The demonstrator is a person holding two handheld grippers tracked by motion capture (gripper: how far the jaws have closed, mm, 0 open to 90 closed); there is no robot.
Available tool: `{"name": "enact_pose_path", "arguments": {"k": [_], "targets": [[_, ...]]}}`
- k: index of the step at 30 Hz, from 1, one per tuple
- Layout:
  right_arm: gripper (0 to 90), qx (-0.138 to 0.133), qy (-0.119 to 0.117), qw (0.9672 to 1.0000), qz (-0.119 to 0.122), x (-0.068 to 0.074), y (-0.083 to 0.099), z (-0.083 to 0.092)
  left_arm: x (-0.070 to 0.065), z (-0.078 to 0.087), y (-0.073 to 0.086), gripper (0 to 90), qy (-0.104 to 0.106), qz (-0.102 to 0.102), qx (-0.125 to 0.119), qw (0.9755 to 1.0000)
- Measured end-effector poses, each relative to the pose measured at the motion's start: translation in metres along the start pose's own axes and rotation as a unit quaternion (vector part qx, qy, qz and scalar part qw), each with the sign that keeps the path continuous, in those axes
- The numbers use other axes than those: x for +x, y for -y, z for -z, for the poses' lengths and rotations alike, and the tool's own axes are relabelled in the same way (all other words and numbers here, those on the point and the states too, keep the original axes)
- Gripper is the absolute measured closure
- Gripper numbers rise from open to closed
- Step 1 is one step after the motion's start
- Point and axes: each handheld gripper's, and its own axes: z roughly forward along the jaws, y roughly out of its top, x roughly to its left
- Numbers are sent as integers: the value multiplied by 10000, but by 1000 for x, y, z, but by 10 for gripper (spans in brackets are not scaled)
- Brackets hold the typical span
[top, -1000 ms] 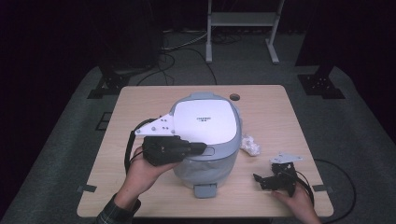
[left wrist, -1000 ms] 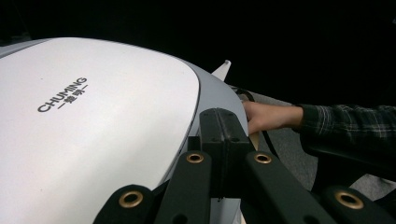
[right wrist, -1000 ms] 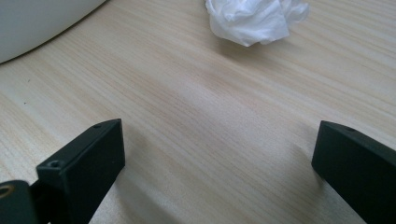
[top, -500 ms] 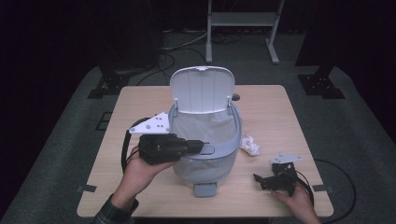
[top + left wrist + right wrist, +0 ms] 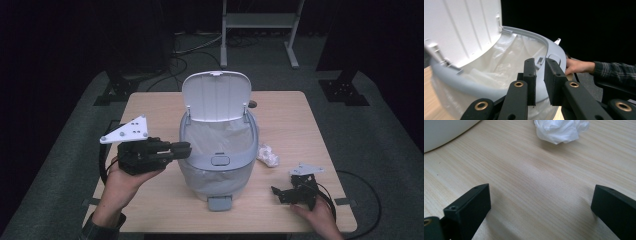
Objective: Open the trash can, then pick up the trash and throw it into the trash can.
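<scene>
A grey pedal bin [image 5: 215, 176] lined with a clear bag stands mid-table, its white lid [image 5: 216, 97] raised upright. My left gripper [image 5: 184, 149] hovers at the bin's left rim, pointing right. In the left gripper view its jaws [image 5: 539, 62] stand a narrow gap apart over the rim [image 5: 474, 86]; they have just been opening, with nothing between them. A crumpled white paper ball [image 5: 268, 156] lies right of the bin. My right gripper [image 5: 279, 193] rests low at the front right, open wide, the paper ball [image 5: 560, 130] a little ahead of it.
The bin's foot pedal [image 5: 220, 203] sticks out toward the front edge. A small dark object [image 5: 253, 104] lies behind the bin. A metal stand [image 5: 260, 30] and cables are on the floor beyond the table. The other hand [image 5: 577, 67] appears past the bin.
The bin's lid has swung from closed to fully upright. My left gripper has drawn back leftward from the bin's front latch and its jaws have parted slightly. The right gripper has stayed put.
</scene>
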Motion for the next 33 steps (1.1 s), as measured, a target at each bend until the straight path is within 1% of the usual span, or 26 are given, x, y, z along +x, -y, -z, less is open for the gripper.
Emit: {"name": "enact_pose_path", "arguments": {"k": [9, 14, 17, 19, 23, 26, 28, 31, 33], "targets": [[15, 1, -1, 10000, 1, 0, 0, 0, 7, 17, 11, 718, -275, 104, 5, 9996], [15, 2, -1, 10000, -1, 0, 0, 0, 12, 22, 21, 640, -429, 150, 66, 9989], [15, -1, 0, 10000, 0, 0, 0, 0, 14, 25, 29, 596, -553, 166, 60, 9983], [15, -2, -1, 10000, 0, 0, 0, 0, 16, 26, 35, 547, -663, 169, 75, 9976], [15, -1, -2, 10000, -3, 0, 0, 0, 22, 26, 48, 464, -923, 156, 252, 9953], [15, -1, -1, 10000, -1, 0, 0, 0, 25, 25, 60, 406, -1038, 213, 265, 9940], [15, 1, -1, 10000, 1, 0, 0, 0, 29, 24, 67, 372, -1075, 236, 283, 9935], [15, 0, -1, 10000, -1, 0, 0, 0, 32, 22, 78, 320, -1184, 272, 337, 9920], [15, 3, 1, 10000, 0, 0, 0, 0, 35, 21, 85, 286, -1214, 299, 393, 9914]]}}
